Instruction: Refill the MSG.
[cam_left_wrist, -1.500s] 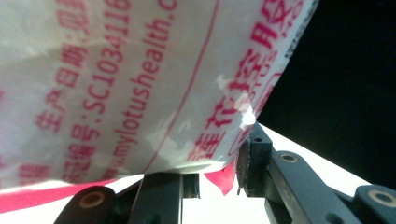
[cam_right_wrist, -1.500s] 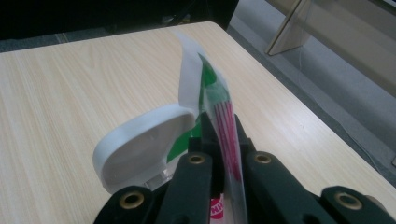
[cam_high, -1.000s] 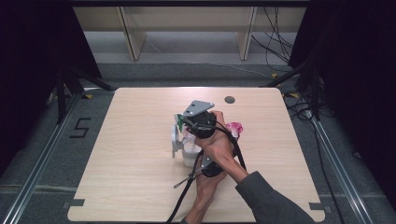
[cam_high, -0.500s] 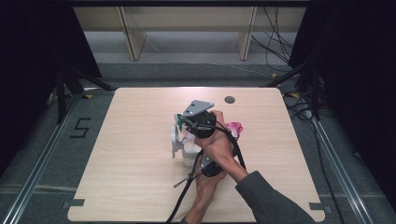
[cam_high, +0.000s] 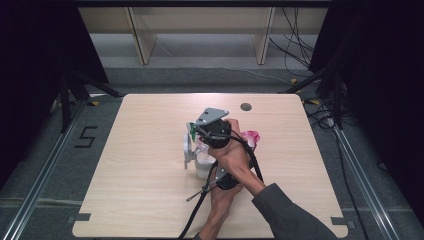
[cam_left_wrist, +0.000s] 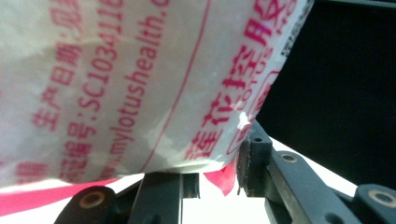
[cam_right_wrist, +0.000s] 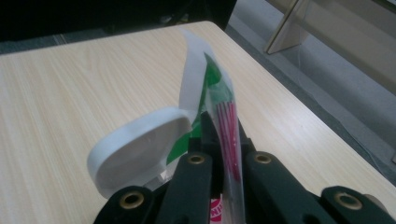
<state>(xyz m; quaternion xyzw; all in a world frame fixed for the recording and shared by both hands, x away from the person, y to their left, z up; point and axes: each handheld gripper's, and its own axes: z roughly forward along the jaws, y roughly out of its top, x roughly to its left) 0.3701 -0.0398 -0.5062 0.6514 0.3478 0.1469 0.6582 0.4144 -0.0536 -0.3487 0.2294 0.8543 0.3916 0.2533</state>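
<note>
In the left gripper view a white packet (cam_left_wrist: 140, 84) with red print sits between the jaws of my left gripper (cam_left_wrist: 205, 175), and the right pad presses on its lower edge. My right gripper (cam_right_wrist: 219, 126) is shut on a thin clear strip (cam_right_wrist: 229, 116) with red and green print, the edge of a packet. Beside it curls a white plastic piece (cam_right_wrist: 140, 149) with a round end. In the high view both hands meet at mid-table. The right gripper (cam_high: 196, 131) carries a grey plate, the left gripper (cam_high: 214, 169) lies under the right hand, and the pink-and-white packet (cam_high: 251, 137) sticks out to the right.
The white plastic piece (cam_high: 190, 150) stands on the wooden table (cam_high: 140, 200) just left of the hands. A small dark round hole (cam_high: 245, 106) marks the table's far side. Shelving legs and cables lie beyond the far edge.
</note>
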